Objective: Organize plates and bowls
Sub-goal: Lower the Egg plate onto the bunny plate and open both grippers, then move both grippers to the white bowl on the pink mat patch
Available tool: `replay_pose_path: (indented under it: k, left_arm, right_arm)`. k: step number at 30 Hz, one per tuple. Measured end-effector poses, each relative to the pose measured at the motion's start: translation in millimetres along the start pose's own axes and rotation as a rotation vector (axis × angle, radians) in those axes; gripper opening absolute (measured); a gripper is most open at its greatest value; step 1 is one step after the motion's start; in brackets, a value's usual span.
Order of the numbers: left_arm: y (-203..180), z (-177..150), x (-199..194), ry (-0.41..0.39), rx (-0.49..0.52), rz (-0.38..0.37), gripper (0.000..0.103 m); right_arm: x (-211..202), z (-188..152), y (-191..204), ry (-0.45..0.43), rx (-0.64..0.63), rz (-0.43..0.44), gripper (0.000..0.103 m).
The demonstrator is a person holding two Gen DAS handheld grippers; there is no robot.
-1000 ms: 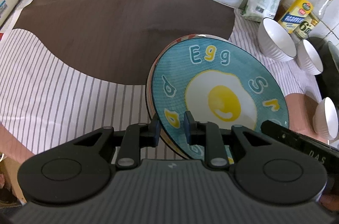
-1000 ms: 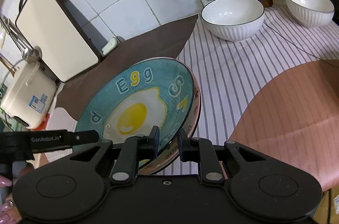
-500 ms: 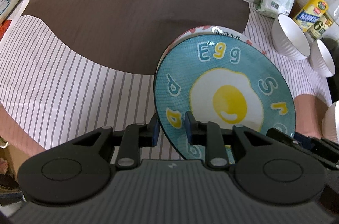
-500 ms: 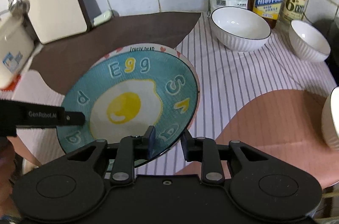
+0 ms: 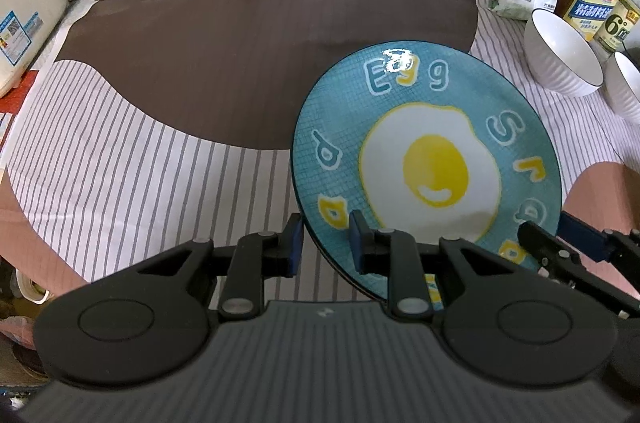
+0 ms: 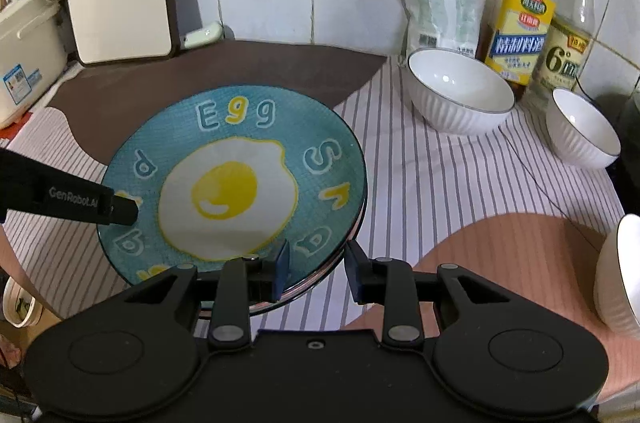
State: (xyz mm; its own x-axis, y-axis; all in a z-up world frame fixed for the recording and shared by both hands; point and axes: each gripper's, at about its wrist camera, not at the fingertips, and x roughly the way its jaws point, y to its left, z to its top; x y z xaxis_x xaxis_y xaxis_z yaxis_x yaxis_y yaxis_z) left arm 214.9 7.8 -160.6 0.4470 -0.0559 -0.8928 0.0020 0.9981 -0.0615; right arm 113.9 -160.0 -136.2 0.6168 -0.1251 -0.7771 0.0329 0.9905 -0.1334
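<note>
The left wrist view shows the left gripper [image 5: 326, 243] clamped on the near rim of the teal plate [image 5: 428, 159], which sits over the striped cloth [image 5: 120, 163] atop another plate whose edge peeks out below; the right gripper [image 6: 316, 269] has just been opening, its pads straddling the rim with a visible gap. I'd release the left only once the stack lies flat and centred. Readable: "Egg" on the plate, "GenRobot.AI" on the other tool, "6°" on a bottle [image 6: 568, 35]

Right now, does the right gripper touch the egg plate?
Cannot tell. In the right wrist view the right gripper straddles the egg plate rim; its jaws have just been opening, and contact is unclear.
</note>
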Motion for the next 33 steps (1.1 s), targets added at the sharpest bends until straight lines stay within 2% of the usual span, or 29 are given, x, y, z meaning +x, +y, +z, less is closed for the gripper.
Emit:
replay_pose_path:
  k: [5,12,15,19,24,33]
  left_arm:
    - [0,-1,-5,0.018,0.005,0.001,0.023]
    - [-5,-7,-28,0.018,0.034,-0.003,0.024]
    - [-11,-11,-45,0.007,0.051,-0.014,0.03]
    - [-25,-18,-74,-0.033,0.093,-0.042,0.04]
    - [-48,-26,-107,-0.077,0.154,-0.079,0.042]
    - [-110,-35,-142,-0.147,0.252,-0.203,0.051]
  right_arm:
    - [-6,-4,-5,-0.032,-0.007,0.017,0.035]
    - [-37,-7,-23,-0.095,0.0,0.053,0.035]
    - [-59,-10,-33,-0.139,-0.006,0.062,0.035]
    - [-90,-15,-50,-0.204,-0.002,0.083,0.038]
    - [-129,-28,-72,-0.282,-0.025,0.074,0.045]
    - [-167,-57,-115,-0.34,-0.037,0.016,0.052]
